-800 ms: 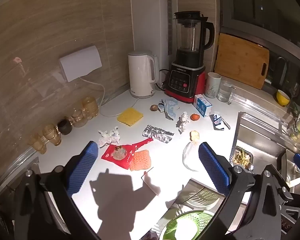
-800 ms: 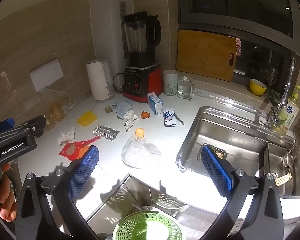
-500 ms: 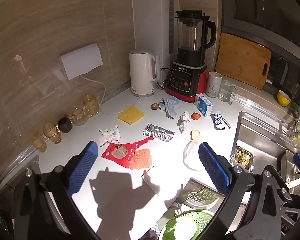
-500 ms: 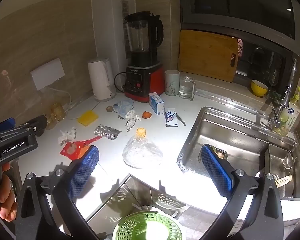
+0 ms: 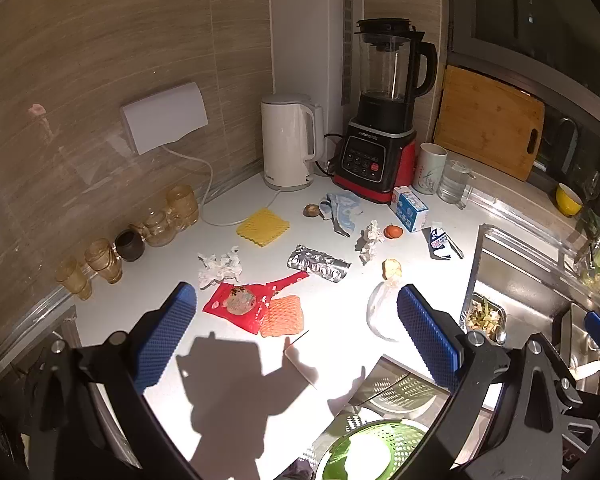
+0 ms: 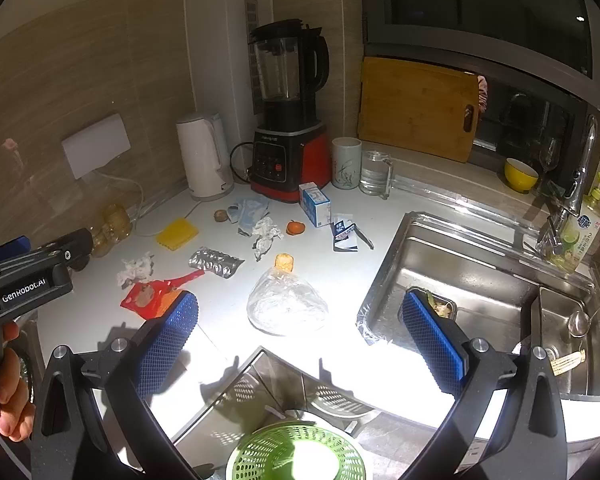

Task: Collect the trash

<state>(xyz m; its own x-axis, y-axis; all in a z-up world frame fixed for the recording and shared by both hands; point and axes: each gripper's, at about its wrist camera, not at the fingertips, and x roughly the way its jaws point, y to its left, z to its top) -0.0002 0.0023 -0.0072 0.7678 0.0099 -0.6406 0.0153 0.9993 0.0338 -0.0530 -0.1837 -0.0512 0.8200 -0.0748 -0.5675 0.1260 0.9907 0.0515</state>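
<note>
Left gripper (image 5: 296,334) and right gripper (image 6: 300,338) both spread wide, empty, above the counter (image 5: 236,392); trash lies scattered there: red wrapper (image 5: 240,304), foil (image 5: 318,262), plastic bag (image 6: 286,304) half hidden by a finger (image 5: 428,338) in left view; green bin (image 6: 296,456) cut off below.

Two tissue wads (image 5: 219,266), one blister pack (image 5: 318,262).

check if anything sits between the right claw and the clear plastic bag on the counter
Nothing visible does. The right claw hangs open with the plastic bag straight ahead between its fingers, only bare counter around it. The nearest litter, a small orange piece, lies at the bag's far tip.
</note>
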